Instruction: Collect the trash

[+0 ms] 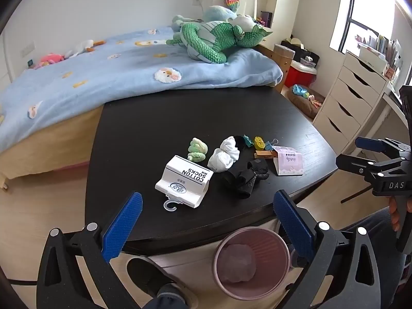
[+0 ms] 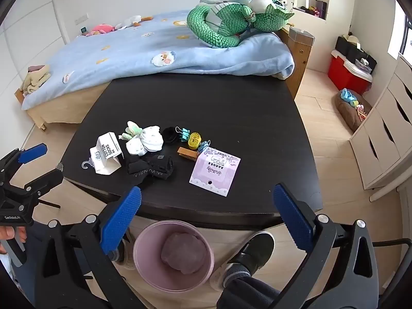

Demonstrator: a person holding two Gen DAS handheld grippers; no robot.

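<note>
A bedroom: quilted bed point(image 2: 154, 51), plush toys point(image 2: 231, 23), drawers point(image 1: 352, 100).

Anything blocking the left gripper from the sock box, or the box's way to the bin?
Nothing visible. The left gripper is open above the table edge, the sock box just ahead with bare table between. The bin stands open on the floor below that edge.

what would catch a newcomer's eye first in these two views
The big green scaly plush dragon sprawled on the pale blue blanket at the head of the bed stands out first. Next comes the cluster on the black wooden table: a white cardboard cotton-socks sleeve, rolled socks, clips and a lilac printed card. Below the table's near edge stands a round pink plastic bin.
</note>
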